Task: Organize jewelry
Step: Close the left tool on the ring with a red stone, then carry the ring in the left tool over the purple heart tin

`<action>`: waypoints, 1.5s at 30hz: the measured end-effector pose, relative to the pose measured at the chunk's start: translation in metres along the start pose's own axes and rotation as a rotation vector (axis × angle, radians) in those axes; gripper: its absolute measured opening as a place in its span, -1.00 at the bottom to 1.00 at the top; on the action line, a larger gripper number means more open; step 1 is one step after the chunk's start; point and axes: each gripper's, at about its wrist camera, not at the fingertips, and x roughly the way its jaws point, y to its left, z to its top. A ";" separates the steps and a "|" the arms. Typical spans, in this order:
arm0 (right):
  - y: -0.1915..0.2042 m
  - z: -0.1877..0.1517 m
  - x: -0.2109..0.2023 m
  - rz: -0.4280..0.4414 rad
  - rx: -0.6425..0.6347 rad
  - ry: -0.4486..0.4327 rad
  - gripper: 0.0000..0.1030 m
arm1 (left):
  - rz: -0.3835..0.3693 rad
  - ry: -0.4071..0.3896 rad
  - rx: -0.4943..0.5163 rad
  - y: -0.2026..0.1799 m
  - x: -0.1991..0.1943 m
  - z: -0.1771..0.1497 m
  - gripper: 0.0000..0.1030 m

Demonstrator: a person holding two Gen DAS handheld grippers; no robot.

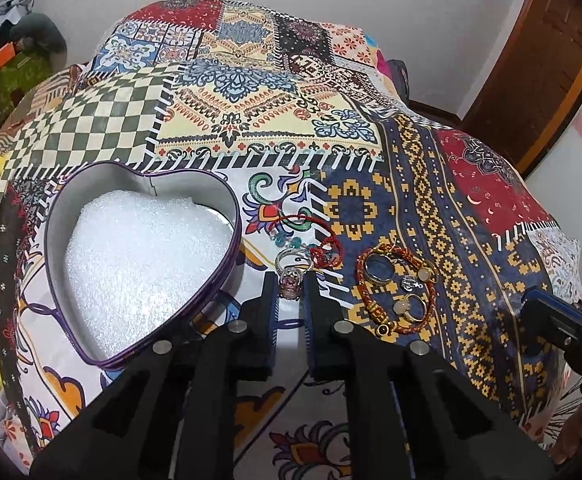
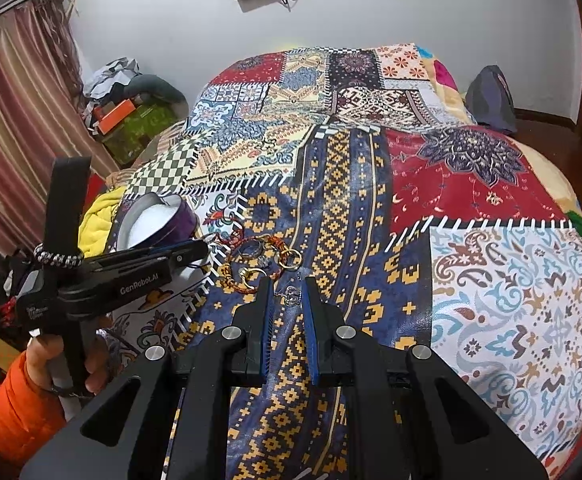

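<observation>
Setting: a bed under a patchwork bedspread (image 1: 283, 120), white wall behind, a curtain (image 2: 11, 120) and piled clutter off to one side. All the jewelry is lying on this soft, busy cloth.

Item 1, silver ring with a pinkish stone (image 1: 291, 280). It is sitting between the tips of the left gripper (image 1: 290, 290), just beside the lower lobe of the heart tin. The jaws are standing nearly closed around the stone end; whether the pads are actually pressing it we cannot tell from either view. We are judging this the step in hand: picking the ring to carry it into the tin.

Item 2, heart-shaped tin (image 1: 233, 216), purple rim, white foam pad (image 1: 143, 264) inside, nothing lying on the foam yet.

Item 3, red cord bracelet (image 1: 323, 248), touching the ring's far side. We are treating this as the chief hazard: lifting slowly and watching that the cord is not trailing along.

Item 4, braided red-and-gold bracelet (image 1: 375, 308) with several rings (image 1: 377, 272) inside its loop, lying apart to the right.

Item 5, small silver charm (image 2: 291, 295), lying between the fingers of the right gripper (image 2: 290, 294). Those jaws are closed down to a narrow gap; a firm hold on the charm is not clear.

Handling advice: we are recommending a straight, gentle lift, a short swing over the rim, and opening low over the foam so the ring is not bouncing out.
</observation>
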 end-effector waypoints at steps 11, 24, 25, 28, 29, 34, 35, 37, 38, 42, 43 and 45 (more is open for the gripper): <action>0.037 0.026 -0.026 0.019 -0.070 -0.097 -0.76 | -0.003 -0.128 -0.002 -0.001 -0.064 -0.001 -0.80; 0.111 0.055 -0.015 0.104 -0.197 -0.160 -0.76 | 0.044 -0.287 -0.052 0.043 -0.138 -0.001 -0.80; 0.117 0.058 -0.011 0.112 -0.208 -0.162 -0.76 | 0.050 -0.293 -0.055 0.047 -0.141 -0.001 -0.80; 0.129 0.062 -0.003 0.127 -0.228 -0.160 -0.76 | 0.065 -0.302 -0.062 0.060 -0.145 -0.001 -0.80; 0.133 0.065 0.002 0.131 -0.237 -0.157 -0.76 | 0.069 -0.303 -0.064 0.063 -0.145 -0.001 -0.80; 0.144 0.071 0.027 0.156 -0.258 -0.119 -0.76 | 0.083 -0.300 -0.076 0.077 -0.142 -0.003 -0.80; 0.146 0.072 0.036 0.158 -0.263 -0.104 -0.76 | 0.085 -0.297 -0.079 0.080 -0.140 -0.003 -0.80; 0.148 0.072 0.046 0.155 -0.276 -0.082 -0.76 | 0.079 -0.288 -0.083 0.084 -0.136 -0.004 -0.80; 0.149 0.072 0.052 0.152 -0.286 -0.068 -0.76 | 0.074 -0.280 -0.083 0.086 -0.133 -0.004 -0.80; 0.149 0.073 0.075 0.150 -0.323 0.002 -0.76 | 0.038 -0.241 -0.061 0.086 -0.117 -0.004 -0.80; 0.148 0.073 0.080 0.151 -0.328 0.015 -0.76 | 0.034 -0.228 -0.053 0.085 -0.112 -0.004 -0.80; 0.146 0.073 0.088 0.157 -0.328 0.044 -0.76 | 0.024 -0.204 -0.041 0.084 -0.101 -0.003 -0.80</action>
